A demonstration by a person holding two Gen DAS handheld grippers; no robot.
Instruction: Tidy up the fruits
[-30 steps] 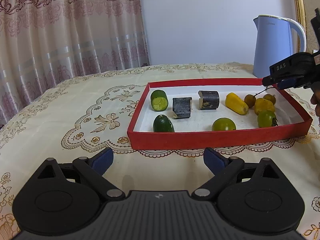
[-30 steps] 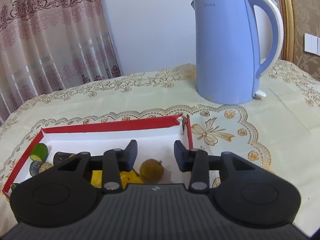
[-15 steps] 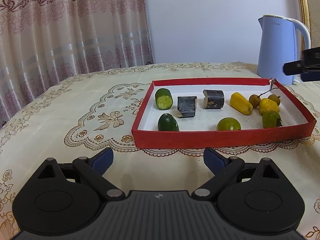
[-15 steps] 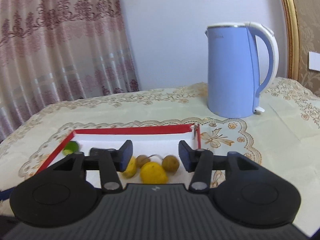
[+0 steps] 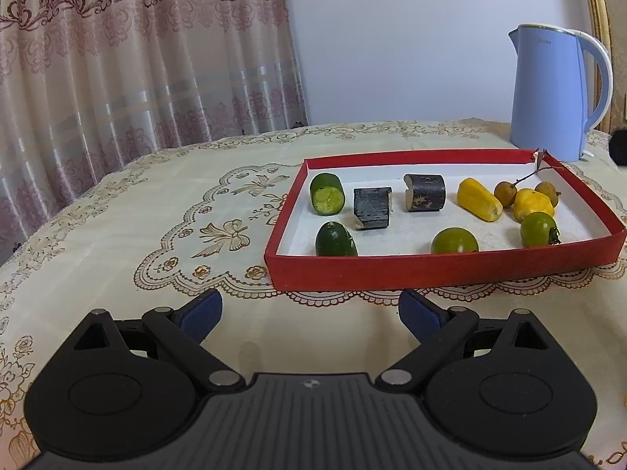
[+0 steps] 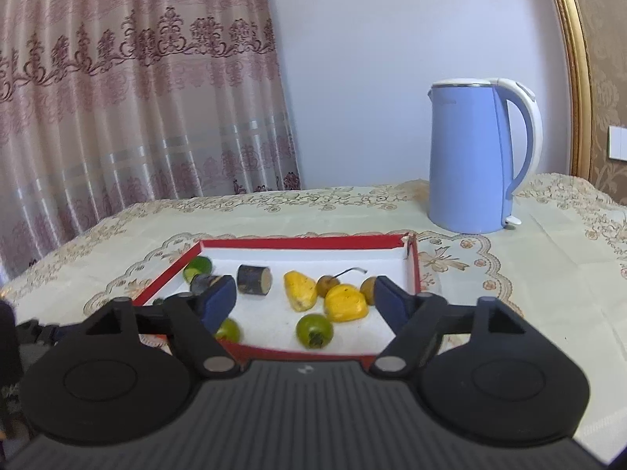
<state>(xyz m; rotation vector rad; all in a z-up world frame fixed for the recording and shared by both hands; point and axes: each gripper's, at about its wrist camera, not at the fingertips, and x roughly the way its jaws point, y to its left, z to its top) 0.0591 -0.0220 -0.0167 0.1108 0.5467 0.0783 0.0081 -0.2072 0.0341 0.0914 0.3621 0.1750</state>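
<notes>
Left gripper (image 5: 309, 313) hovers low over the embroidered tablecloth (image 5: 156, 227), short of the red tray (image 5: 431, 270), jaws spread wide, nothing between them. All fruit in sight lies inside the tray. Left end: cut cucumber piece (image 5: 327, 198) at the back, whole dark-green cucumber end (image 5: 336, 239) in front near the wall. Next, two dark sugarcane-like chunks (image 5: 372, 208) and (image 5: 425, 197), side by side, apart. Middle front: green tomato (image 5: 454, 241). Right end is a cluster: long yellow piece (image 5: 479, 204), two small brown longans (image 5: 505, 192) on a twig, a second yellow piece (image 5: 533, 203) touching them, second green tomato (image 5: 539, 229) just in front. Blue kettle (image 5: 556, 94) stands behind the tray's far right corner. Right gripper (image 6: 305, 297) hangs above the tray's near edge, jaws parted, empty, framing the yellow and green fruit. Judgement: collecting appears finished, like kinds roughly grouped; what remains, if anything, is tidying the right cluster and pairing the two tomatoes.
</notes>
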